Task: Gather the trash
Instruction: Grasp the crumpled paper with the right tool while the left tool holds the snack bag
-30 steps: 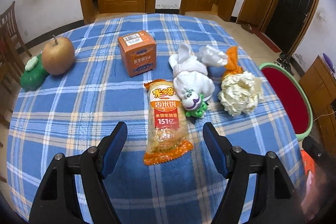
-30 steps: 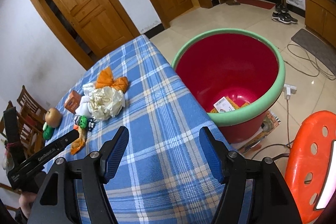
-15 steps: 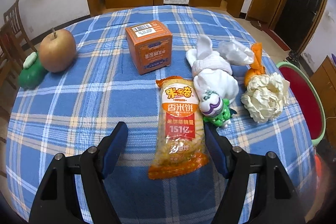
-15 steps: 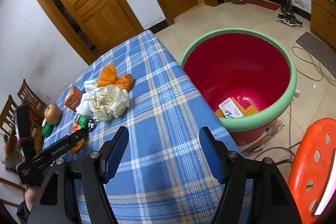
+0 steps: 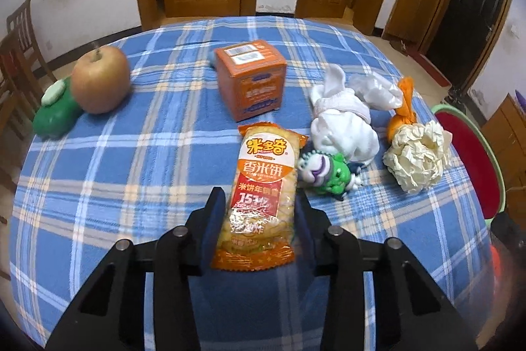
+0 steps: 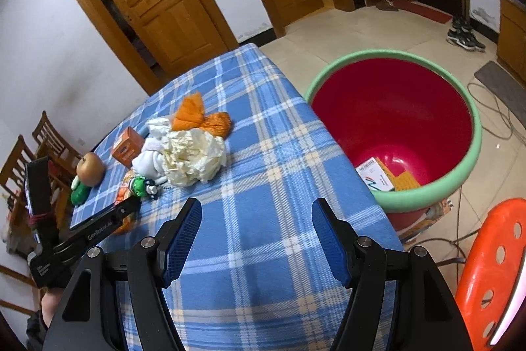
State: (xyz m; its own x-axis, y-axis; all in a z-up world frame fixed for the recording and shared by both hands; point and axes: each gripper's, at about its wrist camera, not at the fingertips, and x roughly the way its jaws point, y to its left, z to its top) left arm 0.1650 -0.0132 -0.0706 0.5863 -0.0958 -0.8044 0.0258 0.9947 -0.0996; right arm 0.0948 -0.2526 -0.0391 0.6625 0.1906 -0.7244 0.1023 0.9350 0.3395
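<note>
An orange rice-cracker packet (image 5: 263,173) lies on the blue plaid table (image 5: 131,173). My left gripper (image 5: 259,194) straddles its lower half; the jaws are closing and both pads touch the packet's sides. In the right wrist view the left gripper (image 6: 108,219) reaches in from the left. My right gripper (image 6: 256,203) hangs open over bare tablecloth, holding nothing. A crumpled paper ball (image 5: 417,157) (image 6: 194,157), an orange bag (image 5: 402,114) and an orange box (image 5: 253,78) also lie on the table. The red bin (image 6: 388,53) with a green rim stands beside the table, with a card box inside.
An apple (image 5: 100,84) and a green toy (image 5: 52,117) sit at the far left. White cloth (image 5: 342,127) and a small green figure (image 5: 325,170) lie right of the packet. An orange stool (image 6: 493,268) stands by the bin. Wooden chairs (image 5: 16,55) are at the left.
My left gripper moved forward over the packet and its jaws narrowed onto the packet's sides. The right gripper's view shifted slightly toward the bin; its jaws kept the same width.
</note>
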